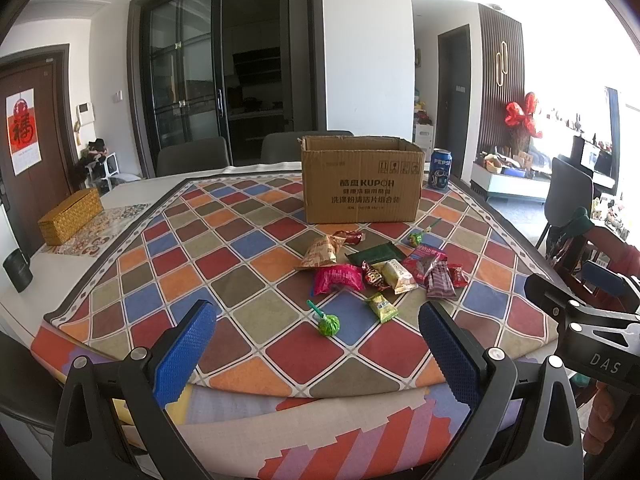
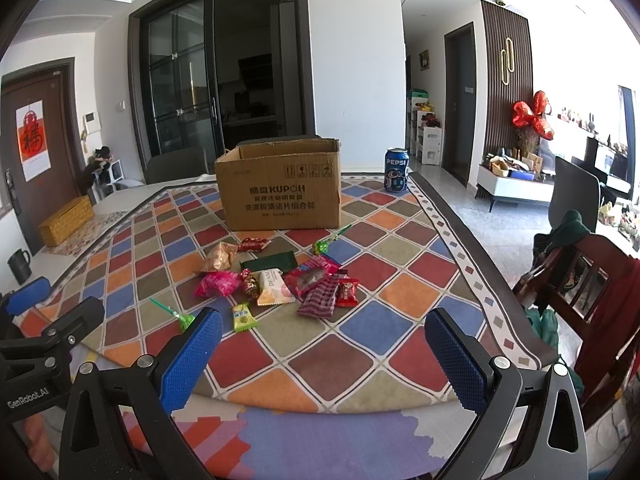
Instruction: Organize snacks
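Observation:
Several wrapped snacks (image 1: 380,270) lie in a loose pile on the checkered cloth (image 1: 240,280), in front of an open cardboard box (image 1: 362,180). A green lollipop (image 1: 326,322) and a small yellow-green packet (image 1: 383,307) lie nearest me. My left gripper (image 1: 318,328) is open and empty, above the table's near edge, short of the pile. My right gripper (image 2: 324,338) is open and empty too, near the front edge; the pile (image 2: 280,280) and the box (image 2: 280,184) lie ahead of it. Each gripper shows at the edge of the other's view.
A Pepsi can (image 1: 440,168) stands right of the box, also in the right wrist view (image 2: 396,170). A yellow woven box (image 1: 70,216) and a dark mug (image 1: 17,270) sit far left. Chairs stand behind the table and at its right (image 2: 592,280).

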A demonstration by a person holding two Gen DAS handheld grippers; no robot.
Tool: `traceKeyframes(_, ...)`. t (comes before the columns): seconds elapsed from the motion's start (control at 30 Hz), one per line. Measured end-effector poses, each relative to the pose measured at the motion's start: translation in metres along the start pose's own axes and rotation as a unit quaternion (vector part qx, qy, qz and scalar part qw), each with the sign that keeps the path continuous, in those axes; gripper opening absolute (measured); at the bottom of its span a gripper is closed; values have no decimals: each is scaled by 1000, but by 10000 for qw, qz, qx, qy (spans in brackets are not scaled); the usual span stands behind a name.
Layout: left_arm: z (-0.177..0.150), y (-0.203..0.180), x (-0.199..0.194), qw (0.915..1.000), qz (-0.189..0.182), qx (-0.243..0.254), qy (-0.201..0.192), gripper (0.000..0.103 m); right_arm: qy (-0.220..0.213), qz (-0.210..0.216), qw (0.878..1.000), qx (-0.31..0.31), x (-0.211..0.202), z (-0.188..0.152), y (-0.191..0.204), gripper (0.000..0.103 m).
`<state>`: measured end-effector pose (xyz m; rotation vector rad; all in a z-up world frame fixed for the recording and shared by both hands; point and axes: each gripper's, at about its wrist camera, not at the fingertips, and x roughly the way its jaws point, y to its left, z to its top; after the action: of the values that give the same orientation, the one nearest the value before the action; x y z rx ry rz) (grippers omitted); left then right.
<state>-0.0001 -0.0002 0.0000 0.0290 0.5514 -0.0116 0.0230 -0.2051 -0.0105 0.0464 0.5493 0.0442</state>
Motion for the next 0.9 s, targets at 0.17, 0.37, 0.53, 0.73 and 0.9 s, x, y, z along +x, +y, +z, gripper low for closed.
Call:
traceKeyframes(0.17,0,0,0,10000,1,-20,44,103,46,12,10000,-21,2,-6,6,102)
traceKeyframes(0.37,-8,2,13,9998,-41,-63,162,103,163,25,9998,-70,10,-6,9,102)
traceKeyframes(0.53,-3,7,24,9992,-152,-122,339,103,332,101,9993,-167,21,-4,14,102)
traceKeyframes(0.73,-3,10,40,9981,-211,-170,548,103,550,248,9977,-318,35,-4,22,102)
traceKeyframes(0.9,-2,13,55,9967,-261,-193,745,90,812,416,9949,-423,53,-4,29,102)
